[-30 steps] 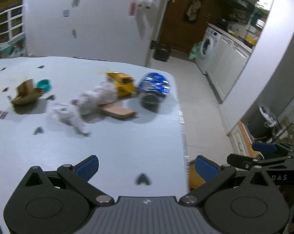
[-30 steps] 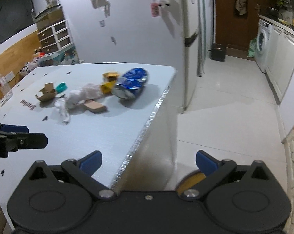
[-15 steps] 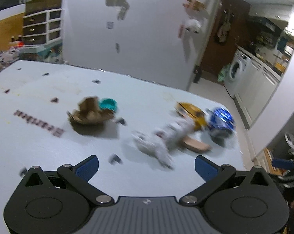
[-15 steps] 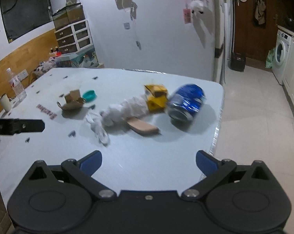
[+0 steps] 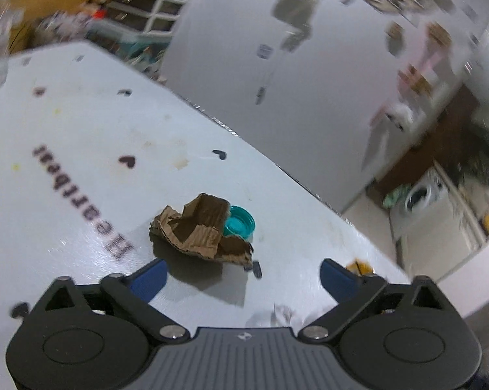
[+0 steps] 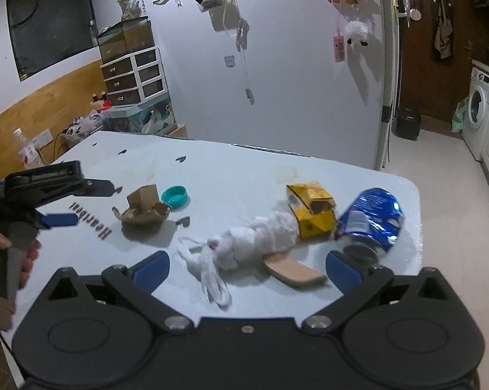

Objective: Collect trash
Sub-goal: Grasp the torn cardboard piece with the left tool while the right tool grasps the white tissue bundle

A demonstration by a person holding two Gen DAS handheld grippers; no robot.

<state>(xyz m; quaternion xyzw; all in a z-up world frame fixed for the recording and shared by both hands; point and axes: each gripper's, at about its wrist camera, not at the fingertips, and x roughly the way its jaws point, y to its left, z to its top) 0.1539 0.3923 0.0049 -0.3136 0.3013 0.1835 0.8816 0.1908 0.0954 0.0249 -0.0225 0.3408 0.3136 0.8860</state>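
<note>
Here the torn cardboard scrap (image 5: pixel 201 230) lies straight ahead of the left gripper (image 5: pixel 241 274), whose jaws are spread wide and hold nothing, so the left hand looks nearer to it. A teal cap (image 5: pixel 239 225) touches the scrap's far side. The right gripper (image 6: pixel 246 269), also spread and holding nothing, faces the white bag (image 6: pixel 260 239) (well right of the scrap). Bare table (image 5: pixel 82 149) surrounds the scrap.
</note>
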